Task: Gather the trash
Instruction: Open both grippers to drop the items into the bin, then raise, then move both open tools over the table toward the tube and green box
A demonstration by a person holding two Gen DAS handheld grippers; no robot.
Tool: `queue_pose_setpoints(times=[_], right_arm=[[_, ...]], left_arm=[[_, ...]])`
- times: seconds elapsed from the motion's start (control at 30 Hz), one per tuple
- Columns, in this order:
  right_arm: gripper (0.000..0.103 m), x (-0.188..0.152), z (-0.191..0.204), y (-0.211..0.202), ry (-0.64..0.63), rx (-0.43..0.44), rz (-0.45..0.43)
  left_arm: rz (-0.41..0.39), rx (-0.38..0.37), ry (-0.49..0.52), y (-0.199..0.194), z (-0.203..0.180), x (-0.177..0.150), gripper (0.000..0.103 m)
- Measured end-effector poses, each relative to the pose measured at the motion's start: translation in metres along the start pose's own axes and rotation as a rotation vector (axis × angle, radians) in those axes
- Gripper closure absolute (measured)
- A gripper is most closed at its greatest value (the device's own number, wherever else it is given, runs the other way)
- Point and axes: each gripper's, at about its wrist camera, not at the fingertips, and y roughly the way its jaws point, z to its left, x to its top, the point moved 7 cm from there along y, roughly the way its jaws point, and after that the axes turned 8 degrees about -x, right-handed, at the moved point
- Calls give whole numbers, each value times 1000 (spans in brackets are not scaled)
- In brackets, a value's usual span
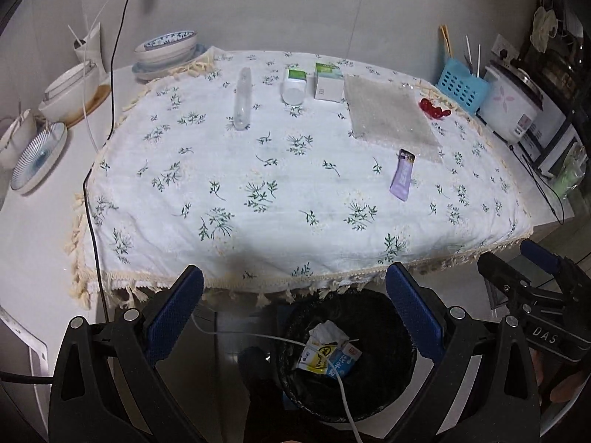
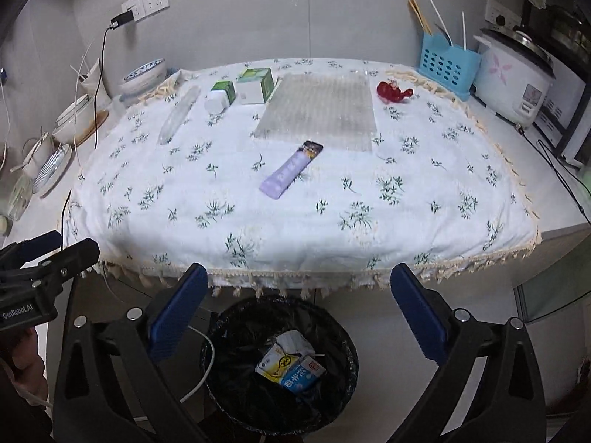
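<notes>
A black-lined trash bin (image 1: 395, 376) (image 2: 343, 336) stands on the floor below the table's front edge, with cartons and crumpled paper inside. My left gripper (image 1: 295, 288) hangs open above it, nothing between its blue pads. My right gripper (image 2: 299, 288) is also open and empty over the bin. On the floral cloth lie a purple wrapper (image 1: 402, 179) (image 2: 290, 175), a clear plastic bottle (image 1: 242, 98) (image 2: 177, 114), a white jar (image 1: 294, 86) (image 2: 219, 98), a green-white box (image 1: 327, 81) (image 2: 255, 85), a bubble-wrap sheet (image 1: 391, 114) (image 2: 317, 110) and red scraps (image 1: 434, 107) (image 2: 392, 91).
Stacked bowls and plates (image 1: 166, 51) (image 2: 70, 118) sit on the left counter, with a black cable (image 1: 110, 110) running down from a wall socket. A blue basket (image 1: 461, 88) (image 2: 445, 66) and a rice cooker (image 1: 513, 107) (image 2: 513, 77) stand at the back right. A white cable (image 1: 343, 387) crosses the bin.
</notes>
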Motion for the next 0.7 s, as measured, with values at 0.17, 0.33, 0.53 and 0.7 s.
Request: queue_pose_setpoints(times=[0.17, 0.33, 0.53, 0.7], right_arm=[[8, 28, 2, -8, 2, -4, -47], [8, 53, 5, -10, -3, -11, -65], [8, 80, 13, -6, -14, -10, -71], [8, 105, 20, -3, -7, -7, -72]], left_arm=[[-28, -2, 4, -8, 1, 23, 6], [-49, 6, 10, -11, 5, 47, 6], [-54, 11, -2, -9, 16, 72, 6], [-64, 26, -15, -7, 25, 96, 6]])
